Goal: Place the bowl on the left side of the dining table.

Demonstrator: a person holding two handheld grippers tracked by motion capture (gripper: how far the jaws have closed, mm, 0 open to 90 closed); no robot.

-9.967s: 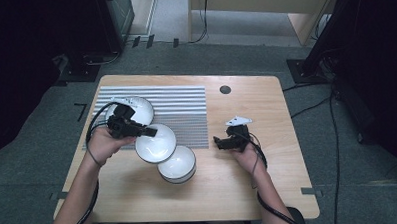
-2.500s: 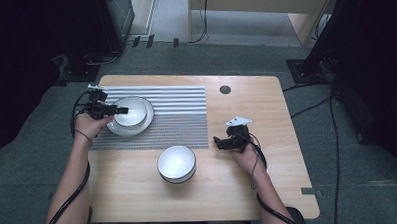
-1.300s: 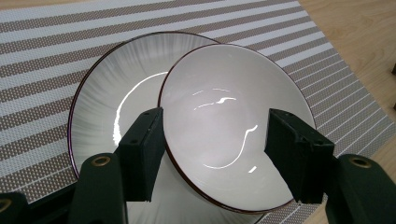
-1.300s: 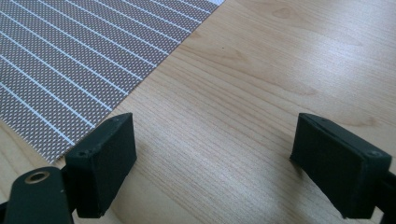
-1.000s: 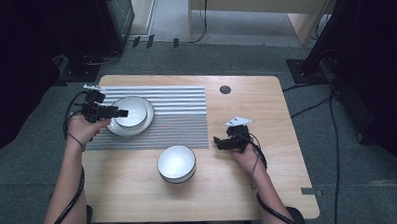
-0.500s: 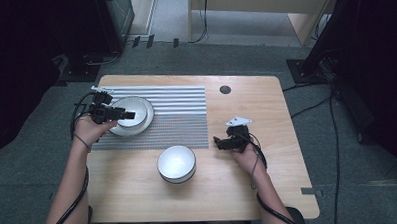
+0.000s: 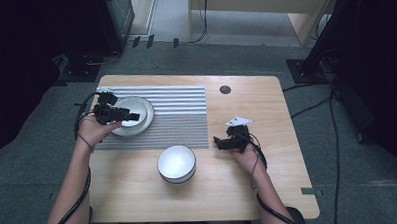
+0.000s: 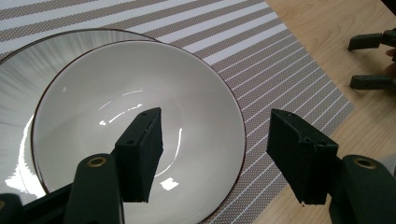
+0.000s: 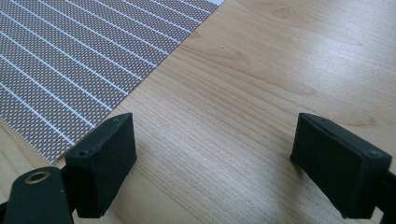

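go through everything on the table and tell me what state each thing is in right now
left gripper: open, over the stacked bowl, nothing gripped
right gripper: open, empty, above bare table
stacked bowl: upright, empty, nested in another bowl
lower bowl: upright on placemat
lone bowl: upright, empty, on the wood
placemat: flat
table: bare wood here

The worktop (image 7: 269, 189) is pale wood with a fine grain and a smooth, satin face. The mat (image 8: 280, 51) is woven cloth, matt, dotted grey with white stripes. The bowl (image 8: 140, 126) looks like glazed white ceramic, glossy with bright reflections. The left claw (image 8: 217, 149) is matt black plastic.
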